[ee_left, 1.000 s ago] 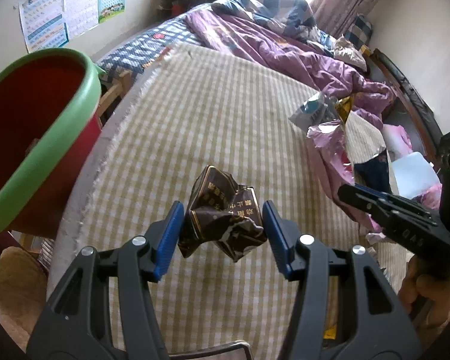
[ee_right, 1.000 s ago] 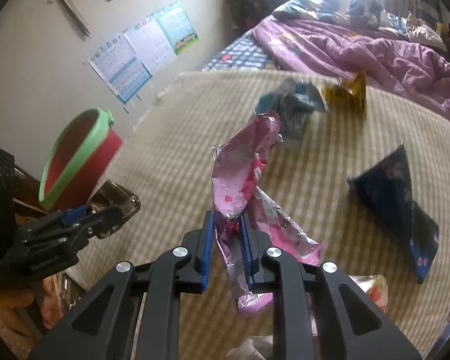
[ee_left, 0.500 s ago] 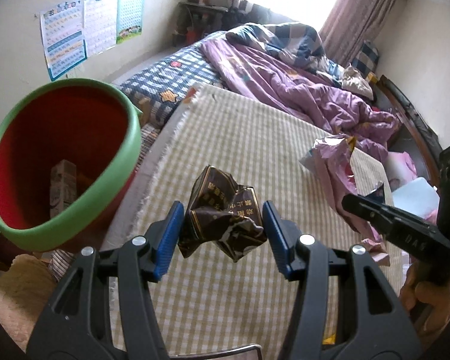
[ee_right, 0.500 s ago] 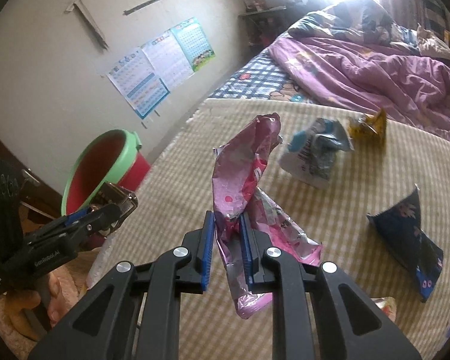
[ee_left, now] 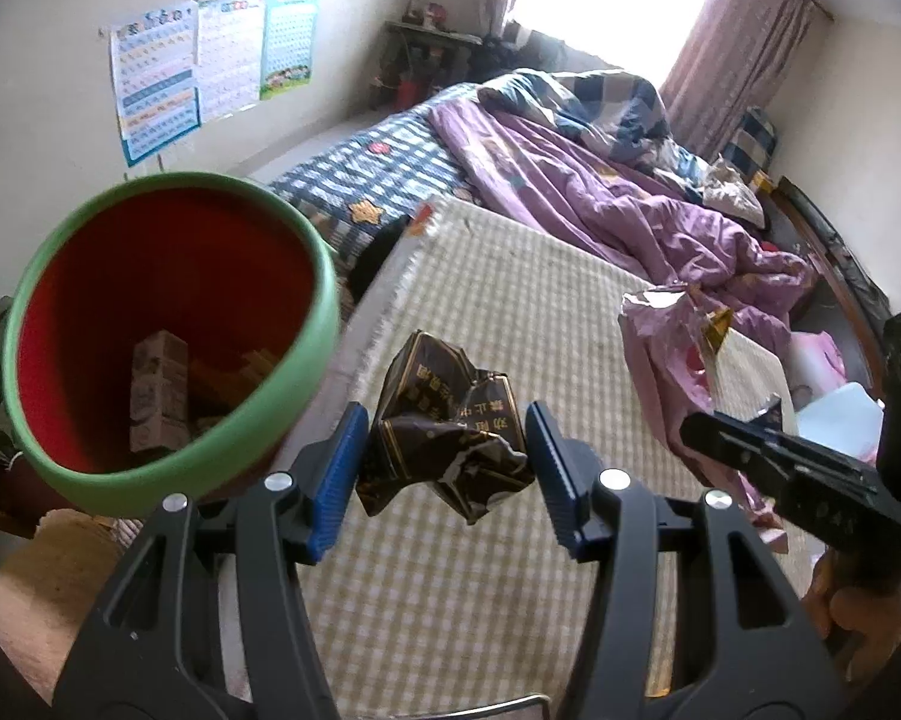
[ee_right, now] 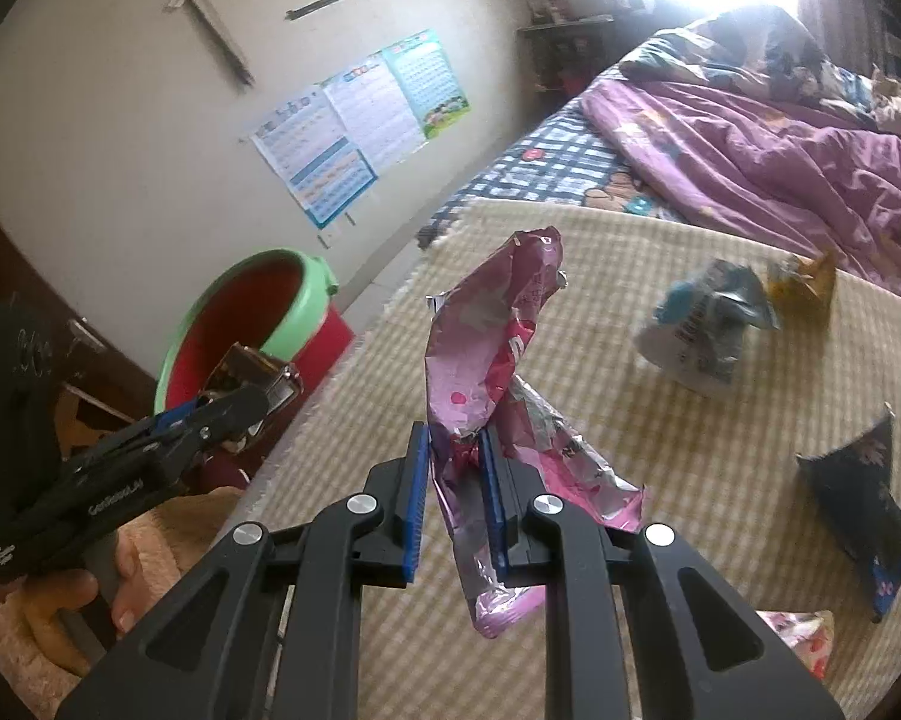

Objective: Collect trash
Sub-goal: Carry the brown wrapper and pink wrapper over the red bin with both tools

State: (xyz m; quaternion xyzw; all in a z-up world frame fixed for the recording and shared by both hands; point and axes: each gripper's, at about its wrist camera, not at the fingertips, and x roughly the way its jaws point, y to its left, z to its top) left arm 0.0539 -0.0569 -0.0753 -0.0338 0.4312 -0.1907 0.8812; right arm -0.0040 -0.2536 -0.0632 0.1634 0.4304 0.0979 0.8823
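Observation:
My left gripper [ee_left: 447, 468] is shut on a crumpled dark brown wrapper [ee_left: 447, 426], held above the checked blanket [ee_left: 510, 312], just right of a red bin with a green rim [ee_left: 258, 408]. The bin holds a few scraps [ee_left: 156, 384]. My right gripper [ee_right: 455, 492] is shut on a long pink foil wrapper [ee_right: 492, 336] that stands up and hangs down between its fingers. From the right wrist view the left gripper [ee_right: 234, 414] with the brown wrapper sits in front of the bin [ee_right: 306, 324]. From the left wrist view the right gripper [ee_left: 750, 450] and its pink wrapper [ee_left: 660, 354] are at the right.
On the blanket lie a blue-white wrapper [ee_right: 702, 324], a yellow wrapper [ee_right: 804, 276], a dark blue wrapper [ee_right: 864, 486] and a pink one [ee_right: 804, 642]. A purple quilt [ee_right: 768, 138] covers the bed behind. Posters [ee_left: 210, 66] hang on the wall. A hand [ee_right: 102, 588] holds the left gripper.
Both grippers have risen and swung left toward the bin, each keeping its wrapper. The bin now shows its inside and stands closer to the left gripper.

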